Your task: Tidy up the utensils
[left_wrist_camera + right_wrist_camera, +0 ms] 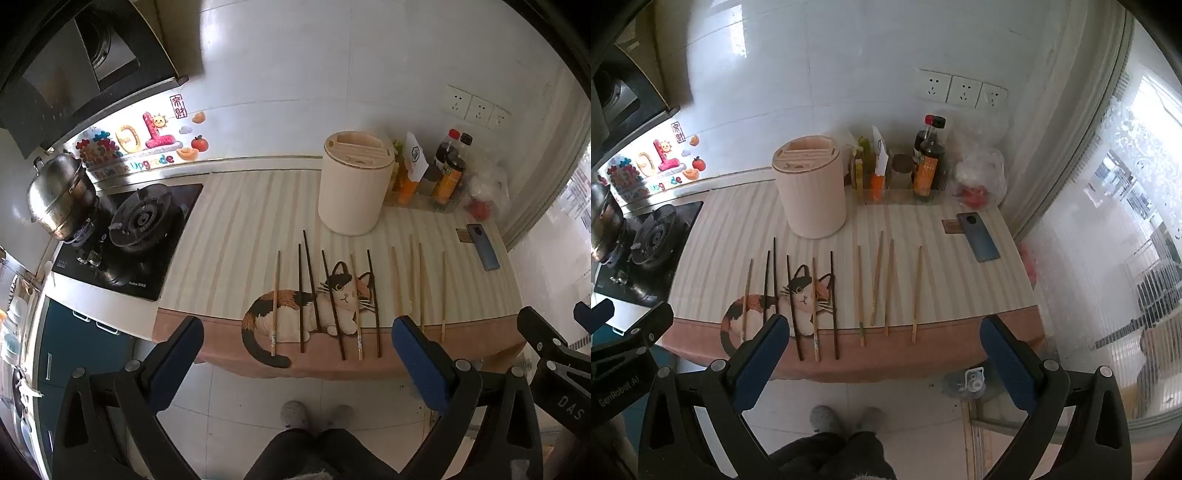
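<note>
Right now I hold both grippers above the counter's near edge, the left gripper [297,354] and right gripper [882,350] each with jaws wide apart and empty. Ten chopsticks lie side by side on the cat-print mat [738,229]: dark chopsticks [312,280] mixed with pale ones at left, a pale group of chopsticks [888,286] at right. Behind them stands the cream holder [352,188] with its slotted top. I judge nothing is sorted yet. I'd pick one stick near its thick end, close gently, lift it clear of its neighbours, then tip it upright over a slot.
</note>
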A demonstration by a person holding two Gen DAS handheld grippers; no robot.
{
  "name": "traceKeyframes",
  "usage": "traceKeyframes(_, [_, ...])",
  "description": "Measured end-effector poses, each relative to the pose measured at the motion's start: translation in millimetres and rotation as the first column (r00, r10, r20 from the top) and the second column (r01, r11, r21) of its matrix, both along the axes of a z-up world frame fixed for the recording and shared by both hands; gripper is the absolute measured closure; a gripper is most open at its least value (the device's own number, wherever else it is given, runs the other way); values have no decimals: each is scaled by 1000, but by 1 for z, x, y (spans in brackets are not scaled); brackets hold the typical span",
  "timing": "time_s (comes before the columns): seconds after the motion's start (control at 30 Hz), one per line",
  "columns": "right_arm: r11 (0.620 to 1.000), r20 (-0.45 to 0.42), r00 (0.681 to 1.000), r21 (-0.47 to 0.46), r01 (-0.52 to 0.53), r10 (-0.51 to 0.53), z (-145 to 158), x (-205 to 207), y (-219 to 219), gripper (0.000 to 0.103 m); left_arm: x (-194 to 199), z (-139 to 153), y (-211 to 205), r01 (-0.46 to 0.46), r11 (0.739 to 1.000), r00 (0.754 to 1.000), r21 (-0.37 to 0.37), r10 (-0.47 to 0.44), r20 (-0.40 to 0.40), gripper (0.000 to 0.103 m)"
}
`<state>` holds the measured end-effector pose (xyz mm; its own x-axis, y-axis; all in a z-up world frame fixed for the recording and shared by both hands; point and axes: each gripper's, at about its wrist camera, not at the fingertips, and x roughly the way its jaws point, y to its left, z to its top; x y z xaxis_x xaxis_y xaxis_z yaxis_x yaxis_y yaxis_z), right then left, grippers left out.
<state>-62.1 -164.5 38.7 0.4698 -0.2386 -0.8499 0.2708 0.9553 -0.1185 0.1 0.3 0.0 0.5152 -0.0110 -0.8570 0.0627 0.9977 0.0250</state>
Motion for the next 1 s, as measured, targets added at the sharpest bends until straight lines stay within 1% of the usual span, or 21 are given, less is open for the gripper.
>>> traceKeyframes(0.3, [1000, -4, 1000, 0, -1, 1, 1, 2, 2, 0, 5, 6, 2, 3, 1000, 1000, -6, -3, 6, 0])
traceKeyframes(0.47, [1000, -1, 1000, -2, -1, 1, 1, 4, 3, 0, 0, 4, 0, 4, 1000, 1000, 4, -4, 15, 0])
traceKeyframes(0.7, [1000, -9, 1000, 2, -2, 2, 0, 11, 1, 0, 0, 4, 1, 3, 1000, 1000, 0, -3, 12, 0])
traceKeyframes(1.0, [1000, -13, 1000, -3, -1, 1, -1, 9, 6, 0, 4, 3, 5, 0, 1000, 1000, -5, 0, 10, 0])
